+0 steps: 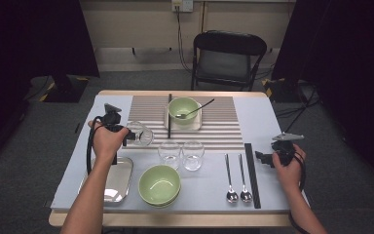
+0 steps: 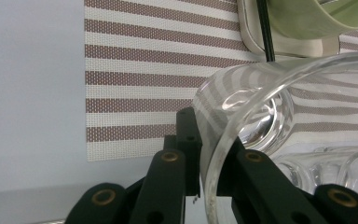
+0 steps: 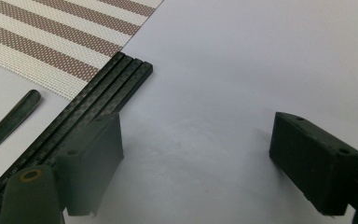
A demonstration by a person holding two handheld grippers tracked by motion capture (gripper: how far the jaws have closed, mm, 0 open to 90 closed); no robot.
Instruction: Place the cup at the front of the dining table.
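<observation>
Clear round drinking glass (image 1: 140, 133) tipped on its side above the near left part of the striped brown-and-white placemat (image 1: 214, 127); long axis roughly level, mouth toward the left gripper (image 1: 126, 137), base away toward the middle of the table; in the left gripper view, rim (image 2: 223, 140) pinched between the two black jaws, one inside the wall and one outside, thick base (image 2: 261, 119) pointing off toward the pale green bowl on a white square plate (image 2: 307, 23); left gripper clenched on the glass rim. Right gripper (image 1: 261, 157) at the table's right edge, jaws spread wide and holding nothing; black chopsticks (image 3: 98, 105) lying just beside its one jaw on bare cloth. Pale grey tablecloth (image 1: 268, 122) over a wooden-edged table; two more clear glasses (image 1: 181, 155) upright near the middle, a second green bowl (image 1: 159, 184), a steel tray (image 1: 114, 181), two spoons (image 1: 238, 178). Grey carpet floor, black folding chair (image 1: 229, 58) behind, dark curtains on both sides.
</observation>
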